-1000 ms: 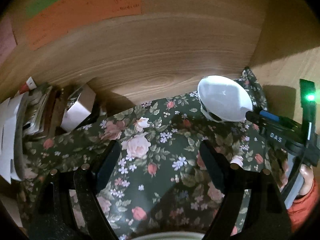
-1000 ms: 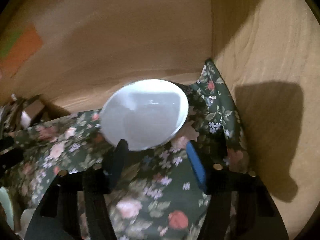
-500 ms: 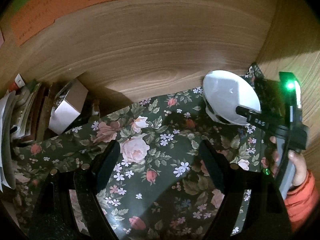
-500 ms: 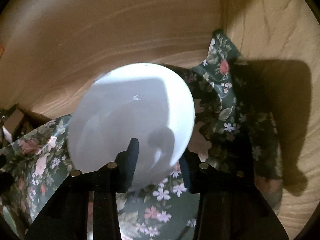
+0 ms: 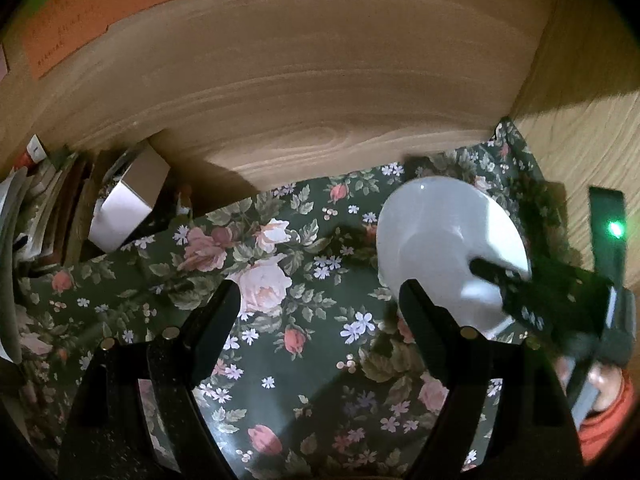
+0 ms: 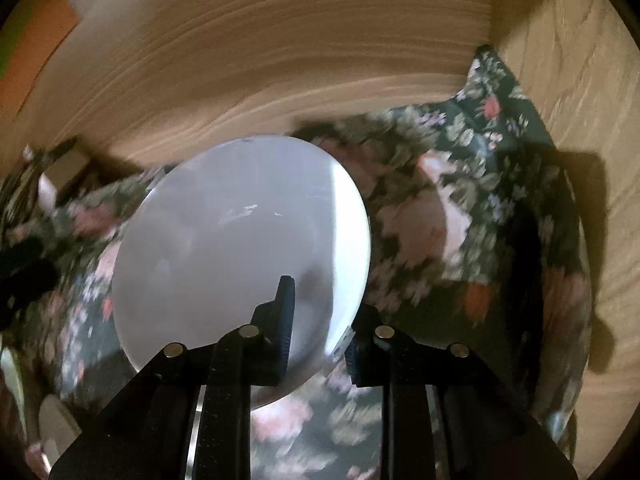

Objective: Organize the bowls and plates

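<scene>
Here, lying flat across the desk [image 5: 304, 408]: a dark green floral cloth [image 5: 280, 320] with pink roses and small white flowers, bunching up at the far right corner against a wood-grain side panel [image 5: 580, 140]. Rising behind it, a wide wood-grain back wall [image 5: 320, 80], carrying an orange paper note [image 5: 120, 4] with handwriting at upper left, beside a strip of green. Crowding the left edge, a leaning pile of papers and books [image 5: 36, 216] and a small silvery box [image 5: 128, 196] tipped on its side. Sitting tilted near the right rear corner of the cloth, a white bowl [image 6: 240, 248], its near rim being pinched by the right hand-held gripper [image 6: 320, 320], one finger inside the bowl and the other outside. Hovering wide apart and holding nothing above the roses, the left hand-held gripper [image 5: 320, 300]. Casting a hard dark shadow on the right panel in the right wrist view, blurring much of the cloth there.
</scene>
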The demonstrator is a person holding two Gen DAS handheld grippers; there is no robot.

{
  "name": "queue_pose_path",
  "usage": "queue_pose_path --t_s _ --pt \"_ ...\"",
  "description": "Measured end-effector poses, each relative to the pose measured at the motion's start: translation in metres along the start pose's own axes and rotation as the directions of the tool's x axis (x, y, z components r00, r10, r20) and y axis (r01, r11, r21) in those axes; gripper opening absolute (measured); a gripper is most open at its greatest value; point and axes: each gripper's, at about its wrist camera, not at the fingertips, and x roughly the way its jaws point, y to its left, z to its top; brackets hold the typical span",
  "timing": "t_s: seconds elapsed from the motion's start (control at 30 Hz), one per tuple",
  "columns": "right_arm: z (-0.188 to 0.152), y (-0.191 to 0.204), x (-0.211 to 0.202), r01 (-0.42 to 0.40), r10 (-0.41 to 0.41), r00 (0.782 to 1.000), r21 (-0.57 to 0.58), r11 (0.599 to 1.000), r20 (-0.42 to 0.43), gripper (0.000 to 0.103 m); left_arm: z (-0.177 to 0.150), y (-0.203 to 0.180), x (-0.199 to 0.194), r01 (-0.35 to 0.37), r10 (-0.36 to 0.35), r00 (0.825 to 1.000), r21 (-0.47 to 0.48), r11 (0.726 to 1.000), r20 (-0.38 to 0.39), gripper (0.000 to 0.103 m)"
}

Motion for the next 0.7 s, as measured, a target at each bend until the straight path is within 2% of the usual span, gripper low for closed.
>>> queue_pose_path --t_s 0.13,0.23,0.33,0.47,0.63,0.7 --pt "-0.019 0.004 -0.011 -0.041 0.041 0.999 -0.005 0.999 -0.019 0.019 -0.007 -0.002 0.006 -0.014 0.014 1.0 0.013 1.0 -0.024 0.082" --pt "-0.036 0.027 -0.002 -0.067 0.067 0.997 -0.004 0.998 -0.028 0.019 -0.013 -0.003 0.012 -0.027 0.028 0.999 0.019 0.999 -0.047 0.082" --pt "-0.046 0.03 -0.005 -0.086 0.086 0.996 -0.005 0.996 -0.035 0.019 -0.018 -0.003 0.02 -0.031 0.032 0.996 0.02 0.999 -0.079 0.082" --pt "-0.054 0.034 -0.003 -0.104 0.103 0.994 -0.02 0.994 -0.047 0.021 -0.024 -0.004 0.029 -0.019 0.021 0.992 0.019 1.0 -0.126 0.071" --pt "-0.053 0.03 -0.004 -0.124 0.125 0.991 0.027 0.992 -0.045 0.023 -0.029 -0.009 0.039 0.006 0.0 0.985 0.031 0.999 -0.172 0.062" --pt "-0.052 0.023 -0.006 -0.132 0.133 0.99 0.047 0.99 -0.036 0.025 -0.029 -0.011 0.039 0.016 -0.009 0.984 0.038 0.999 -0.177 0.055"
